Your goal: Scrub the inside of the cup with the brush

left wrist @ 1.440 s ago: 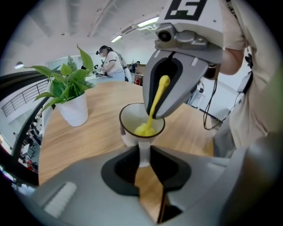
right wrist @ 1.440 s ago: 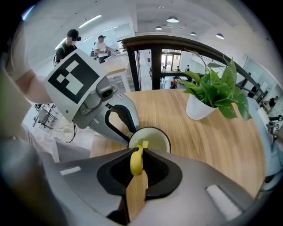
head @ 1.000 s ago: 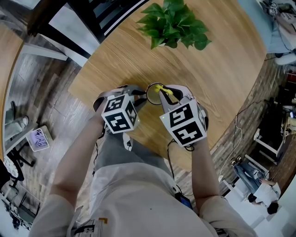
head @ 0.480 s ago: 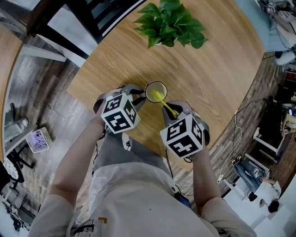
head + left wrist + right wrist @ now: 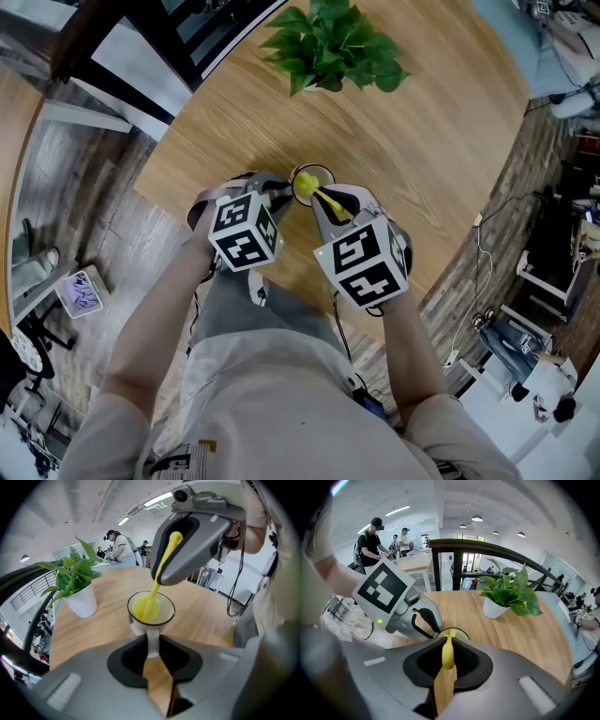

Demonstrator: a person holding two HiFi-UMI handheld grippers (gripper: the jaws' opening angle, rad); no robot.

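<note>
The cup [image 5: 162, 615] looks like glazed ceramic: rigid, slick, chippable and light enough to tip, so I judge its side handle the safest hold. My left gripper [image 5: 152, 648] pinches that handle, with the cup just ahead of its jaws on the desk [image 5: 93, 627]. The yellow brush [image 5: 145, 607] seems light, with a soft head. My right gripper [image 5: 447, 660], tilted steeply down, clamps its thin stem, and the head sits inside the cup.

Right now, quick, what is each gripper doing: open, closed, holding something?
Left gripper: jaws closed on the handle of the cup.
Right gripper: jaws closed on the yellow brush, its head inside the cup.
</note>
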